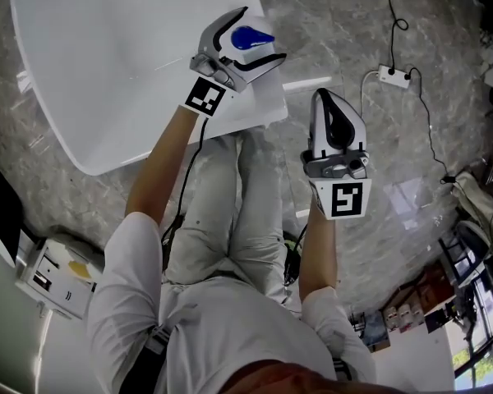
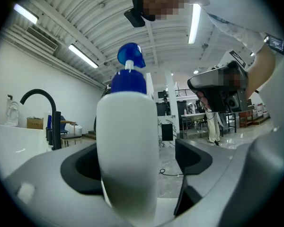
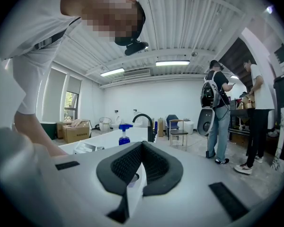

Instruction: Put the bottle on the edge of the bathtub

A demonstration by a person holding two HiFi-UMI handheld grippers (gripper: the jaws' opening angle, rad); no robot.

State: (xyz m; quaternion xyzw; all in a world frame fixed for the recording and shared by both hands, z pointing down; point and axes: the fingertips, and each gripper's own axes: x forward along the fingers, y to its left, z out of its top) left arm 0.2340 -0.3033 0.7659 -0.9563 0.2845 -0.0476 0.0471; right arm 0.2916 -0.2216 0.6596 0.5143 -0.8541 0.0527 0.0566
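A white bottle [image 2: 128, 141] with a blue pump top [image 1: 251, 38] stands upright between the jaws of my left gripper [image 1: 248, 43], over the near corner of the white bathtub [image 1: 107, 64]. The jaws stand wide: a clear gap shows between the bottle and the right-hand pad [image 2: 194, 157], so the gripper is open. The bottle's base is hidden. My right gripper [image 1: 333, 109] hangs off the tub to the right over the floor, its ribbed pads meeting at the tips with nothing between them. In the right gripper view the blue pump [image 3: 123, 137] shows beyond that gripper [image 3: 142, 148].
A black faucet [image 2: 40, 112] rises from the tub's far rim. On the marble floor lie a power strip with cables [image 1: 392, 75] and a cardboard box [image 1: 57, 277]. Two people [image 3: 220, 122] stand by a table to the right. My legs are directly below.
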